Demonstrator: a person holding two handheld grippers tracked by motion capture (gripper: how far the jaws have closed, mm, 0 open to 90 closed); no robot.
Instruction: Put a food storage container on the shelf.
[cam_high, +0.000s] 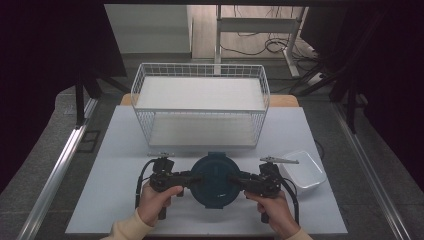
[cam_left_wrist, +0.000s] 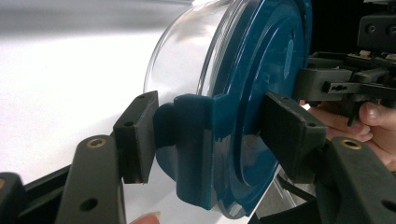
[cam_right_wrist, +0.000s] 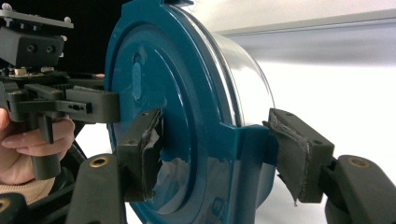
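Observation:
A round glass container (cam_high: 215, 181) with a dark teal lid (cam_left_wrist: 261, 70) stands at the table's front middle. Its clear wall (cam_left_wrist: 187, 60) shows under the lid. My left gripper (cam_high: 192, 180) comes at it from the left. In the left gripper view this gripper (cam_left_wrist: 210, 135) is shut across the lid's edge, one pad on a teal latch tab (cam_left_wrist: 191, 149), the other on the lid top. My right gripper (cam_high: 237, 181) holds the opposite edge. In the right gripper view it (cam_right_wrist: 215, 149) pinches the other latch tab (cam_right_wrist: 247, 158) in the same way.
A white wire basket (cam_high: 200, 66) with two shelves stands just behind the container. An empty white plastic tub (cam_high: 303, 170) sits to the right, close to my right hand. The pale table (cam_high: 115, 165) ends near the person's wrists.

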